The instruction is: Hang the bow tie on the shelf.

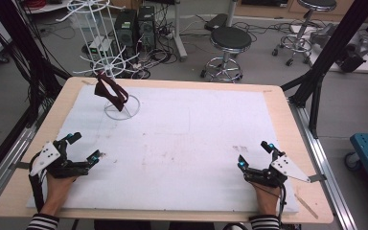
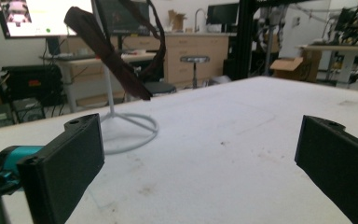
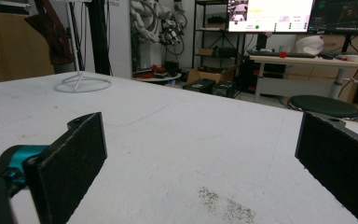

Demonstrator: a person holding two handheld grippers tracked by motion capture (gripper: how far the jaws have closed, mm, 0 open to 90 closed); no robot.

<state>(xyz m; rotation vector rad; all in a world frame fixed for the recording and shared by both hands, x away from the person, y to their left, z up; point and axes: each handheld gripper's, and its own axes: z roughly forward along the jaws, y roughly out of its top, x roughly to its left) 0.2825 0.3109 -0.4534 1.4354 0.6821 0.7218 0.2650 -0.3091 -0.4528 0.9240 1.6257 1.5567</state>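
A dark maroon strap (image 1: 110, 91) hangs on a white wire stand (image 1: 122, 106) at the far left of the white table sheet (image 1: 187, 129). In the left gripper view the maroon strap (image 2: 114, 56) drapes over the stand (image 2: 130, 126) ahead of the wide-apart jaws. My left gripper (image 1: 84, 146) rests open at the near left with nothing between its fingers. At the near right my right gripper (image 1: 254, 154) is open and holds nothing. The right gripper view has the stand (image 3: 81, 83) far off to the left.
The wooden table edge (image 1: 287, 105) rims the white sheet. A dark smudge (image 1: 240, 148) marks the sheet near the right gripper. Behind the table stand a black stool (image 1: 229, 40), a tall white wire rack (image 1: 98, 33) and computer boxes (image 1: 134, 26) on the floor.
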